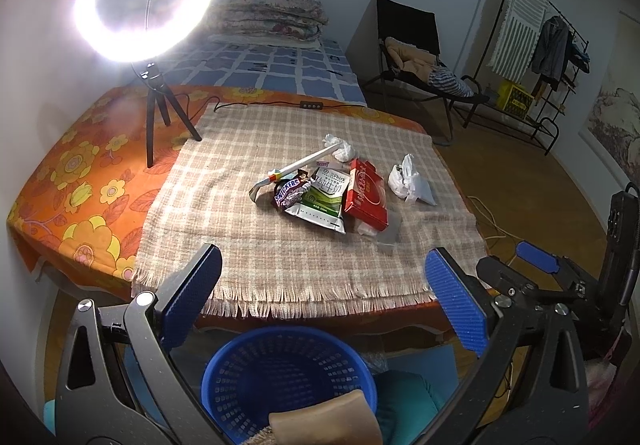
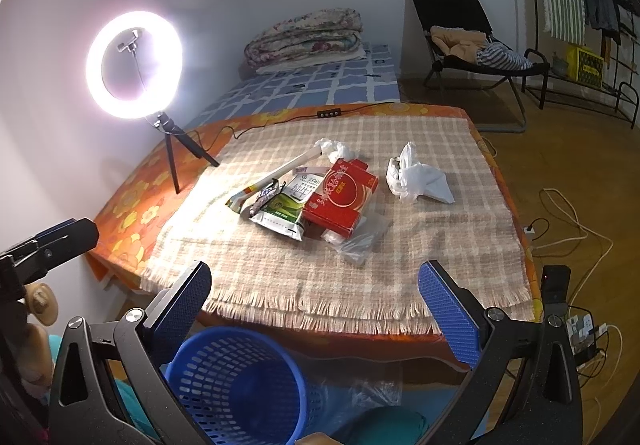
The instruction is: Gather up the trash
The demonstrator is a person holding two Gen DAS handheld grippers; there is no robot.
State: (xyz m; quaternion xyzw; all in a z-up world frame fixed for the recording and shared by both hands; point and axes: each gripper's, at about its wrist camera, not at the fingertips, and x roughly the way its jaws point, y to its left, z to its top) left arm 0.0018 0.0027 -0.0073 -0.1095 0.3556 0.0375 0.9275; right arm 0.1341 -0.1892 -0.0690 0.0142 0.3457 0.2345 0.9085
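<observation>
Your left gripper (image 1: 324, 285) hangs short of the desk (image 1: 96, 149), jaws wide apart and empty; your right gripper (image 2: 316, 297) does the same. The trash sits mid-cloth, well ahead of both. From the left: a white stick (image 1: 298, 167) with its long axis slanting from near-left up to far-right, a Snickers wrapper (image 1: 290, 195), a green milk pouch (image 1: 324, 201), a red box (image 1: 366, 195) lying lengthwise away from you, then a crumpled white bag (image 1: 410, 181) apart on the right. The pieces overlap, so grabbing one may drag its neighbours off the cloth. The blue basket (image 1: 288, 373) waits below the desk's near edge; a careless release could miss it.
</observation>
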